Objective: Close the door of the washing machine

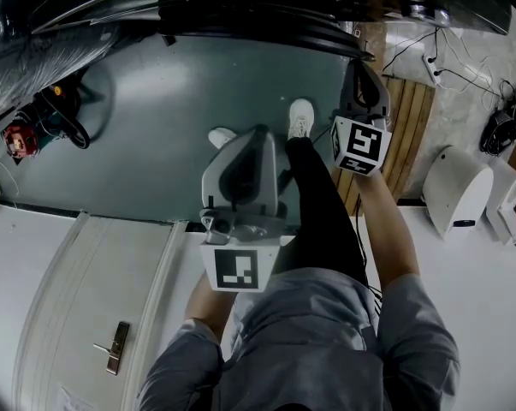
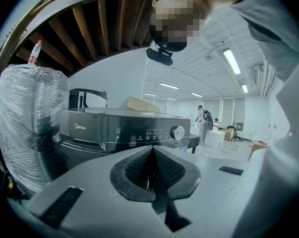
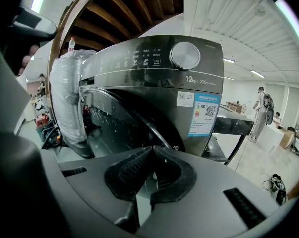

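Note:
The dark grey washing machine (image 3: 179, 98) fills the right gripper view, with its control knob (image 3: 184, 55) up top and its round glass door (image 3: 124, 125) lying against the front; whether it is latched I cannot tell. In the head view the machine (image 1: 258, 15) runs along the top edge. My right gripper (image 3: 151, 151) is shut with nothing in it and points at the door's lower right rim from close by; in the head view this same right gripper (image 1: 358, 67) sits just short of the machine. My left gripper (image 2: 151, 151) is also shut and empty, farther back, facing the control panel (image 2: 129, 133).
A plastic-wrapped bundle (image 3: 70, 98) stands left of the machine. A wooden pallet (image 1: 407, 135), cables (image 1: 429, 58) and white appliances (image 1: 459, 191) lie to the right. A white door panel with a handle (image 1: 112, 345) lies on the floor at lower left. People stand far off (image 2: 205, 123).

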